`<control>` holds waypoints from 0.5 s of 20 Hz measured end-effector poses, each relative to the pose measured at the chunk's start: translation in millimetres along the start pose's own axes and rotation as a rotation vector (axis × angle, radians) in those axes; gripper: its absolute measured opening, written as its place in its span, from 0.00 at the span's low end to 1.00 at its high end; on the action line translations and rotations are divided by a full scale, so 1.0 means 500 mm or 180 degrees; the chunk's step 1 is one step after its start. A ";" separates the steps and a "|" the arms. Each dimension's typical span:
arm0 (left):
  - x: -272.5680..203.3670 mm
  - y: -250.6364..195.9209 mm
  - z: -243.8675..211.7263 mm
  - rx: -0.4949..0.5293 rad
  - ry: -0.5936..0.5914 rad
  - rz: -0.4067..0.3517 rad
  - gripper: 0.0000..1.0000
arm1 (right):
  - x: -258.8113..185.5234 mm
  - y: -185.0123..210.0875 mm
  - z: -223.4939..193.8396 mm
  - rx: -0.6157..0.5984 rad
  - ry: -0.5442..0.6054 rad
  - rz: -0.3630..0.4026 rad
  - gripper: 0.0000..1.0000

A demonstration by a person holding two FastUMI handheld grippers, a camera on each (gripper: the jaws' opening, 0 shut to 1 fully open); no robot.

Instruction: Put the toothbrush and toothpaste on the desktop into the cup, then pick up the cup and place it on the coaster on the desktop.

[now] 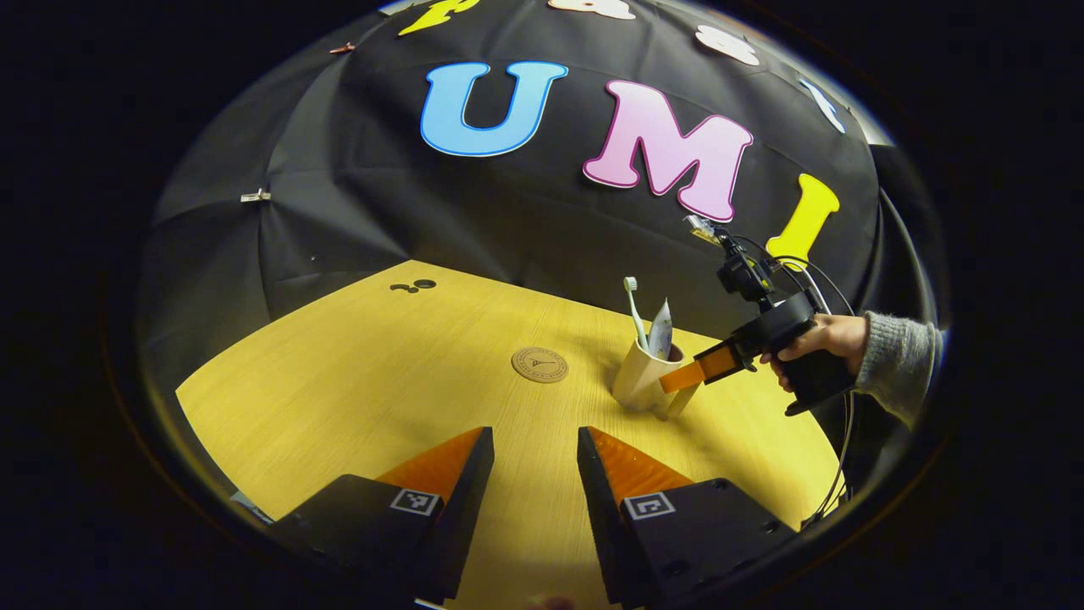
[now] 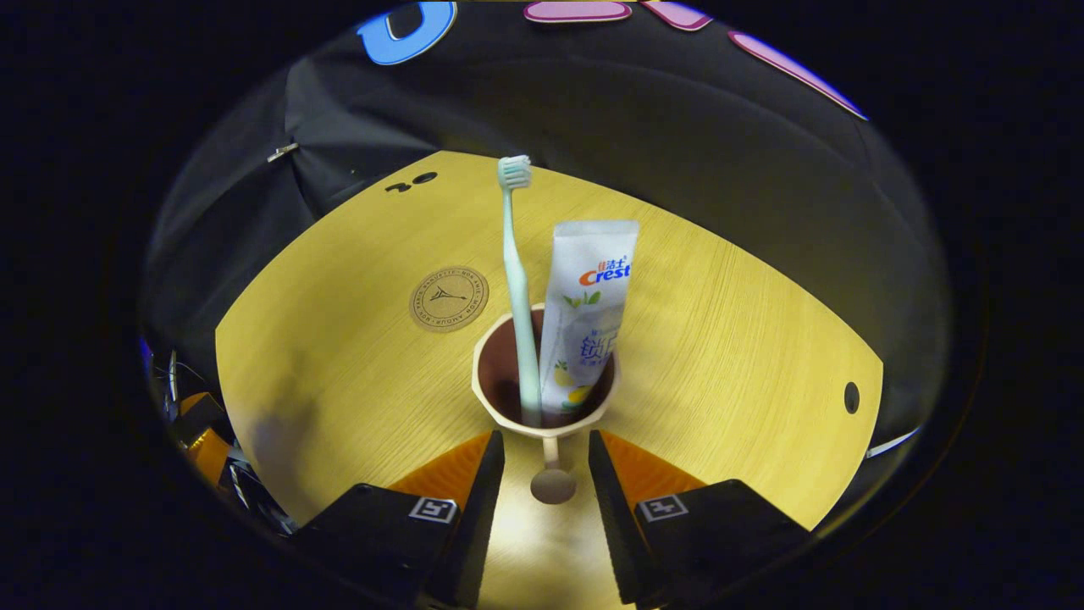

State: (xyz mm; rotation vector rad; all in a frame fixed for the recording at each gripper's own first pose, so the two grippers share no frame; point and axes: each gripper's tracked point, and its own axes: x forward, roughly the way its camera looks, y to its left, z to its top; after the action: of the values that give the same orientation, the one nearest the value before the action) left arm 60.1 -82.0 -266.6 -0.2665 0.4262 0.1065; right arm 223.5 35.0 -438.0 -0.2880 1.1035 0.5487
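A cream cup [image 2: 542, 405] with a dark inside stands on the wooden table [image 2: 720, 339]. A pale green toothbrush [image 2: 517, 280] and a white toothpaste tube [image 2: 589, 313] stand upright in it. My right gripper [image 2: 542, 442] is open, its fingers on either side of the cup's handle [image 2: 552, 479] with a gap on each side. The round brown coaster [image 2: 449, 298] lies bare, left of the cup and farther off. In the left gripper view, my left gripper [image 1: 535, 440] is open over bare table, well short of the coaster [image 1: 539, 364] and cup [image 1: 639, 381]. The right gripper [image 1: 688, 374] reaches the cup from the right.
A hand in a grey sleeve [image 1: 898, 360] holds the right gripper, with cables trailing behind it. Small dark holes [image 1: 415, 286] mark the table's far corner, and another hole [image 2: 851, 396] sits near the right edge. Black cloth wall closes the back.
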 end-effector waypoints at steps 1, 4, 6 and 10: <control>0.000 0.004 0.002 0.0009 0.0007 -0.0001 0.64 | 0.006 0.003 -0.004 -0.0003 0.0047 -0.0005 0.51; 0.001 0.018 0.009 0.0025 0.0024 -0.0001 0.65 | 0.012 -0.007 -0.014 -0.0015 0.0157 -0.0117 0.36; 0.001 0.027 0.010 0.0015 0.0033 0.0003 0.65 | 0.014 -0.005 -0.014 -0.0009 0.0176 -0.0135 0.27; 0.004 0.043 0.010 -0.0030 0.0063 -0.0005 0.64 | 0.009 0.000 -0.010 0.0073 0.0065 -0.0134 0.19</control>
State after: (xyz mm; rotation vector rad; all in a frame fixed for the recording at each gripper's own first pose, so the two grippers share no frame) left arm 60.4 -60.0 -268.0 -0.2773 0.4454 0.1044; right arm 220.9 33.9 -444.4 -0.2968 1.1205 0.4965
